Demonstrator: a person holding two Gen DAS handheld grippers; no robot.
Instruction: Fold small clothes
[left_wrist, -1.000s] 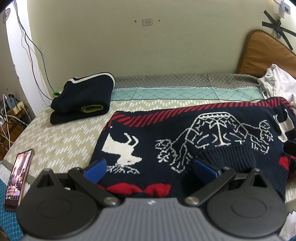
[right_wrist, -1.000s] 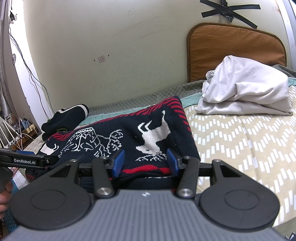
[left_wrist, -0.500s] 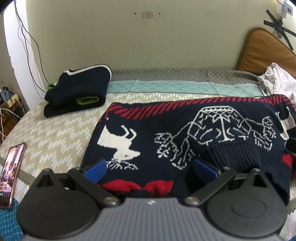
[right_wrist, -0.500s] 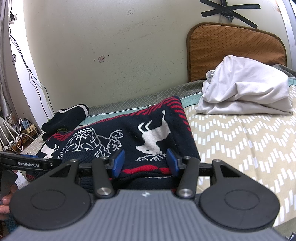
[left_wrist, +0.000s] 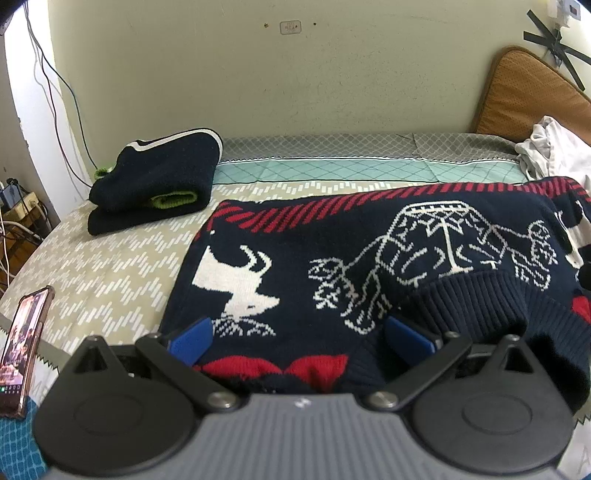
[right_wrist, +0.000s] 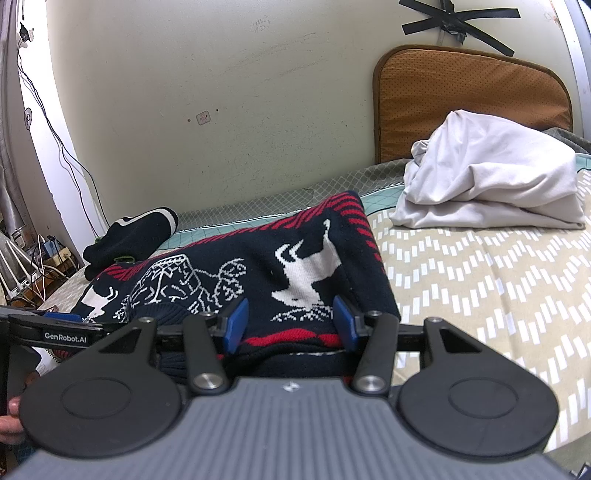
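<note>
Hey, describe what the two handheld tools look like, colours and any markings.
Both alike: the left tool and right tool each have a ribbed grey body, two round black discs, black linkage arms with silver pivots and blue pads. White "GenRobot.AI" lettering runs along the left tool's side.

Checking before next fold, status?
Left gripper open, right gripper open, both over the sweater near edge. Sweater flat on bed. Nothing blocking.

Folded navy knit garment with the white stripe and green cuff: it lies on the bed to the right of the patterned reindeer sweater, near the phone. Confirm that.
Wrong side. In the left wrist view the folded navy knit garment with the white stripe and green cuff lies on the bed to the left of the navy, red and white patterned reindeer sweater, on the same side as the phone.
</note>
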